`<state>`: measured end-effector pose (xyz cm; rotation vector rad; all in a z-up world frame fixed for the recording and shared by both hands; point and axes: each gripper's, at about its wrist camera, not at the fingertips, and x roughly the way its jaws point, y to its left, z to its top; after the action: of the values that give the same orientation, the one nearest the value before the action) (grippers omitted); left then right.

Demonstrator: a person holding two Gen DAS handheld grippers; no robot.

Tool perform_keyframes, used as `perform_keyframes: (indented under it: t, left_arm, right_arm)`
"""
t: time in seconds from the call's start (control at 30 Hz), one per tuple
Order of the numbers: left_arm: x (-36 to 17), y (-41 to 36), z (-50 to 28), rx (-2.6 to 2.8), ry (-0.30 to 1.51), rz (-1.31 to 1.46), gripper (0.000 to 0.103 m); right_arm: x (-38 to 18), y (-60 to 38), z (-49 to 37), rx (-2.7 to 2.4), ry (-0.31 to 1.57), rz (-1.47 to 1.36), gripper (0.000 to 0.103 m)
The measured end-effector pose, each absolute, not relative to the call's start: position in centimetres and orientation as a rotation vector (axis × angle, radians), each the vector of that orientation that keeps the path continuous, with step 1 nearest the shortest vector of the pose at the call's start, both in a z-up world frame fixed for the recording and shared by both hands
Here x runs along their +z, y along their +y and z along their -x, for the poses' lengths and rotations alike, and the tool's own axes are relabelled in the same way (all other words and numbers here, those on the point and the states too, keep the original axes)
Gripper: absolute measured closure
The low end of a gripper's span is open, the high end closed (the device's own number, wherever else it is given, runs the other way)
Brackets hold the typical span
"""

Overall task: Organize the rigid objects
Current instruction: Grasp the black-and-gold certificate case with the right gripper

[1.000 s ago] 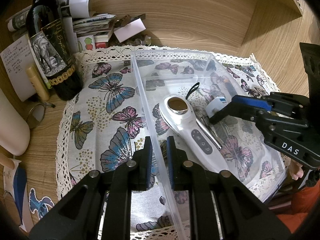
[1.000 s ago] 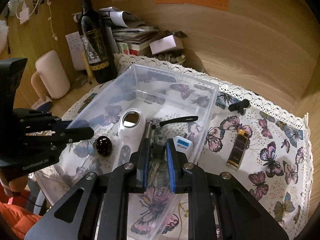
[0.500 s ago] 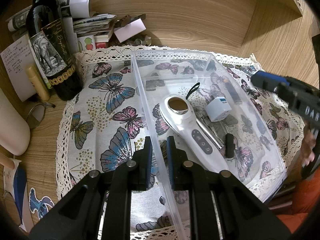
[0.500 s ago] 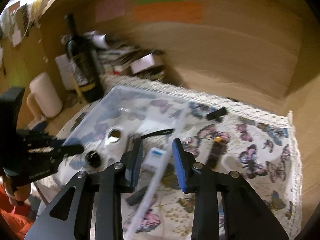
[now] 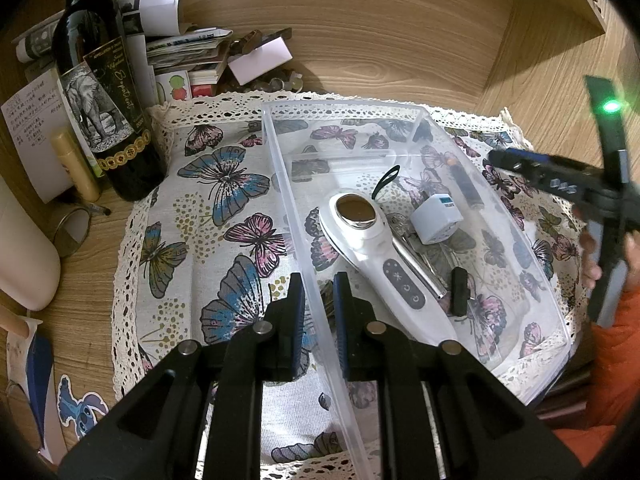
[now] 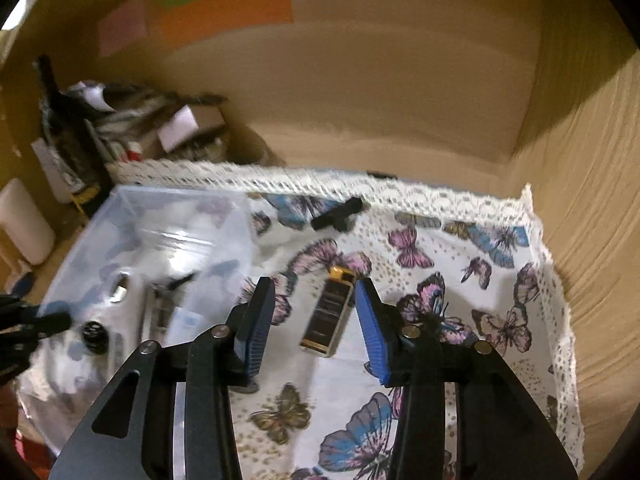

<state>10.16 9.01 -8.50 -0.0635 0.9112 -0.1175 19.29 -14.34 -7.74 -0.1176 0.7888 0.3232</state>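
I'm clamping my left gripper (image 5: 316,296) on the near left wall of the clear bin (image 5: 420,110), pads pinching the plastic. Inside the bin are lying a white handheld device (image 5: 376,256), a white cube charger (image 5: 436,218), keys (image 5: 416,260) and a small black piece (image 5: 459,290). My right gripper (image 6: 314,320) is hanging over the butterfly cloth (image 6: 460,300) right of the bin, jaws just opening and now apart with nothing gripped; a black-and-gold lighter (image 6: 330,312) is lying on the cloth beyond them. Farther off, a black T-shaped part (image 6: 338,214) is sitting near the lace edge.
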Motion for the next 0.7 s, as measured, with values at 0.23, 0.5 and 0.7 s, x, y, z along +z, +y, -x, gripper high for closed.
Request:
perform_keyframes:
  t: [0.23,0.5,0.7]
  left_arm:
    - [-8.5,9.0,-10.1,-0.117,0.911,0.064,0.089]
    - [-8.5,9.0,-10.1,-0.117,0.911,0.064,0.089]
    - [-8.5,9.0,-10.2,-0.117,0.911,0.064,0.089]
  right_arm:
    - [-11.2,-13.9,-22.0,0.304,0.892,0.129,0.065]
    - [-13.0,-13.5,-22.4,0.31,0.923,0.159,0.082]
    - [-11.1,-13.8,-20.7,0.324,0.856,0.149,0.082]
